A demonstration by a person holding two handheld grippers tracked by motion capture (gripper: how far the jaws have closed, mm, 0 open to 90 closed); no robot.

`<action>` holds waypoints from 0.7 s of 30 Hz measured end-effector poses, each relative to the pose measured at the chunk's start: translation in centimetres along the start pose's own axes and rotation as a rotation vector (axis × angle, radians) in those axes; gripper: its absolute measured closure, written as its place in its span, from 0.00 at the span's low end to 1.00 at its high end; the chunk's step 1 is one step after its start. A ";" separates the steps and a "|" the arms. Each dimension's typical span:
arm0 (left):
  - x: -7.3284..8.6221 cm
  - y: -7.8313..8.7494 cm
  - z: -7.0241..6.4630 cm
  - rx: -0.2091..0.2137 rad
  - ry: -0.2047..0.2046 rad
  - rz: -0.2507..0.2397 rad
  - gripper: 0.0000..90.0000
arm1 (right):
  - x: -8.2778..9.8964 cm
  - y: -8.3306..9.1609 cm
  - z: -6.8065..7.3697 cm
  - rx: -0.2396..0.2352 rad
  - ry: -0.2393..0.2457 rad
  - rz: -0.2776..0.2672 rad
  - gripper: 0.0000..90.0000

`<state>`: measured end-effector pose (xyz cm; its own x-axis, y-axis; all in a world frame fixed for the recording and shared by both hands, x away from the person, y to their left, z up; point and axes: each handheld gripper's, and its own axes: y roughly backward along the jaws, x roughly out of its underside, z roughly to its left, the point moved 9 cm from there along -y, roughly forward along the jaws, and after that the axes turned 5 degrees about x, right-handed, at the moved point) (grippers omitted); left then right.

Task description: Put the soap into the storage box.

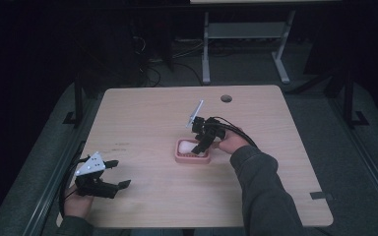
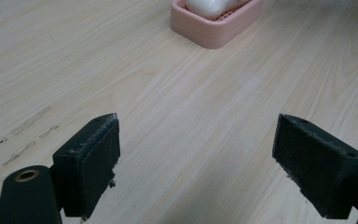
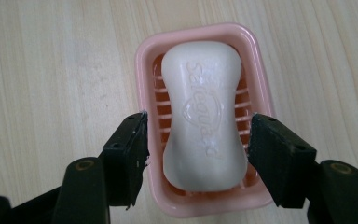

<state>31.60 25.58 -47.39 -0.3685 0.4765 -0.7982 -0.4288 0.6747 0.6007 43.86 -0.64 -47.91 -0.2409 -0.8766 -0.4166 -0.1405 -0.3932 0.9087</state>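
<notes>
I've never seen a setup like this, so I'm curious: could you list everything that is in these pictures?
soap: one, white, lying in the dish
dish: one, pink, near the middle of the table
table: one, light wood, with a round hole near its far edge
desk frame: one, grey, on the floor beyond the table
cables: several, dark, on the floor behind the table
left gripper: one, black with a grey plate, at the table's near left corner, jaws open over bare wood
right gripper: one, black, above the dish, jaws open on either side of the soap
hands: two, one on each gripper; dark sleeve on the right arm
</notes>
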 end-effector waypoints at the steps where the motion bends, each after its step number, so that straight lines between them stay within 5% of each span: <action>1: 0.0 0.0 0.0 0.000 0.004 -0.002 0.16 | 0.1 0.1 0.0 0.000 -0.002 0.004 0.42; 21: 0.0 -0.1 -0.1 0.001 0.000 -0.001 0.16 | 2.7 1.3 0.3 0.024 -0.044 -0.020 0.38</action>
<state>31.60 25.45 -47.48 -0.3679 0.4762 -0.7987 -0.4282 0.6757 0.6001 42.77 -3.45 -47.84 -0.2796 -0.8555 -0.4358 -0.1682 -0.4032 0.8995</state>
